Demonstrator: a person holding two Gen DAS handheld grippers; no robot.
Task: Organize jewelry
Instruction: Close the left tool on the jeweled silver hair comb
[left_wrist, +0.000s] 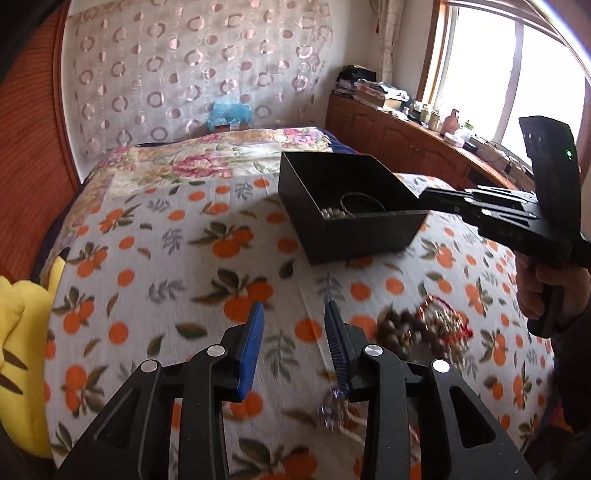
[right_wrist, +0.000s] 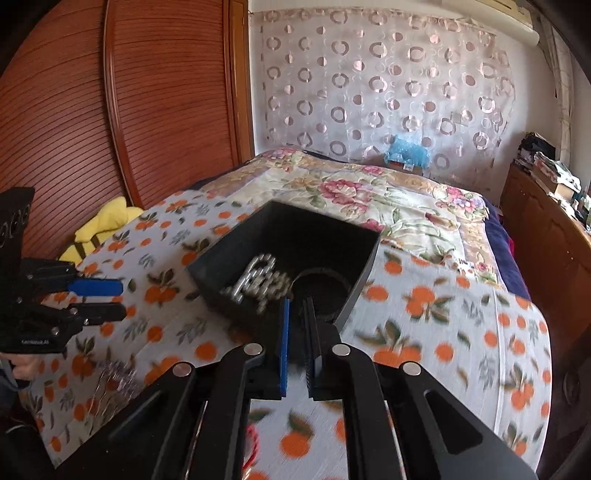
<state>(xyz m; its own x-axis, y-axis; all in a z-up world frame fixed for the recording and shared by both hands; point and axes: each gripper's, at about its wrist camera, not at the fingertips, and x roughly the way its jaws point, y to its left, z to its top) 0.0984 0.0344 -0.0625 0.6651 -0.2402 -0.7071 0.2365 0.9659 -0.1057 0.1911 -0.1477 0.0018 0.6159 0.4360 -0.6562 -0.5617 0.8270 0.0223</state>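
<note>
A black open box sits on the orange-print blanket; it also shows in the right wrist view. Inside lie a silver bead string and a dark ring bracelet. My left gripper is open and empty above the blanket. Just right of it lies a blurred pile of brown beads and red-gold jewelry; a small silvery piece lies under its right finger. My right gripper hovers at the box's near edge with its fingers nearly closed and nothing visibly between them.
The bed carries a floral quilt beyond the blanket. A yellow plush toy lies at the left edge. A wooden cabinet with clutter runs along the window side. A wooden wardrobe stands on the left.
</note>
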